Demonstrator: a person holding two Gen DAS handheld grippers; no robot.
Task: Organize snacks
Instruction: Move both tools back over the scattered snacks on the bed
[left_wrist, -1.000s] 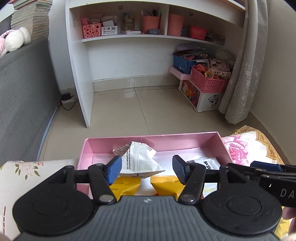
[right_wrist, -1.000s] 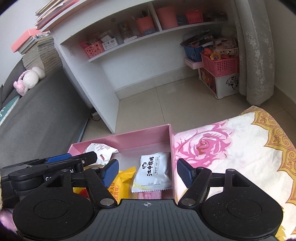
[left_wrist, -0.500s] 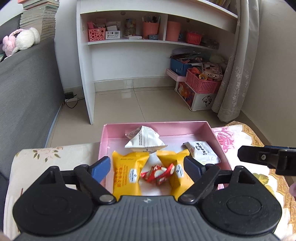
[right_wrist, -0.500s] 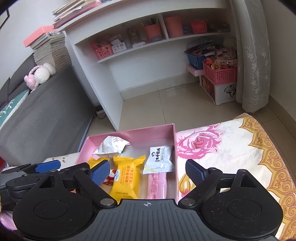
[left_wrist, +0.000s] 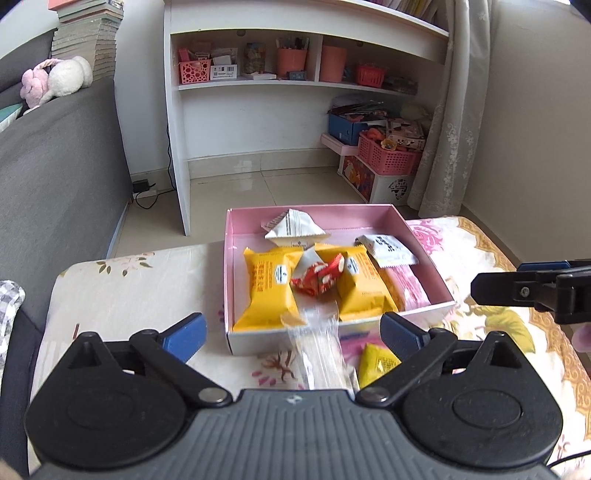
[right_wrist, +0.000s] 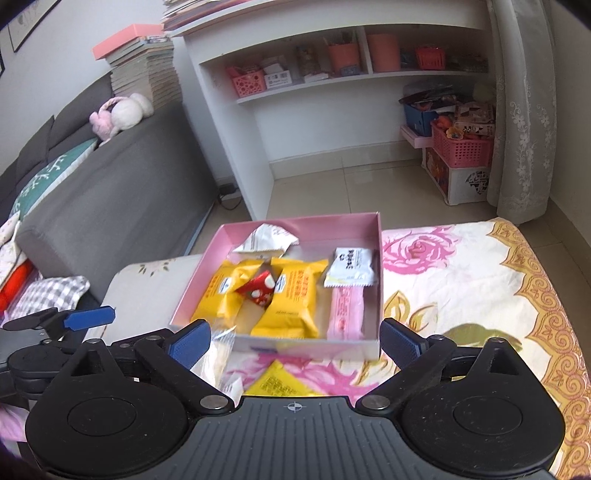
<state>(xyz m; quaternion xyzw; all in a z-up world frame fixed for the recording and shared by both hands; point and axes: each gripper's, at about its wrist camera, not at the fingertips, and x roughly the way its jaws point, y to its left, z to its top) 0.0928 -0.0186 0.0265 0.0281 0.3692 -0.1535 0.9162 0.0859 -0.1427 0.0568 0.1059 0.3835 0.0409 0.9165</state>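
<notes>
Snacks in the pink box (left_wrist: 424, 236) — both tools released

Left tool (left_wrist: 291, 330) gapes wide, empty; ahead on the floral bench (left_wrist: 140, 280), yellow packets (left_wrist: 269, 291), red candy (left_wrist: 317, 277) and white packets (left_wrist: 388, 249) fill the box — right tool (right_wrist: 295, 338) spread, holding nothing.

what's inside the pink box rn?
In the pink box: two yellow packets, a red candy, two white packets, a pink bar. Anything beneath them is hidden.
</notes>
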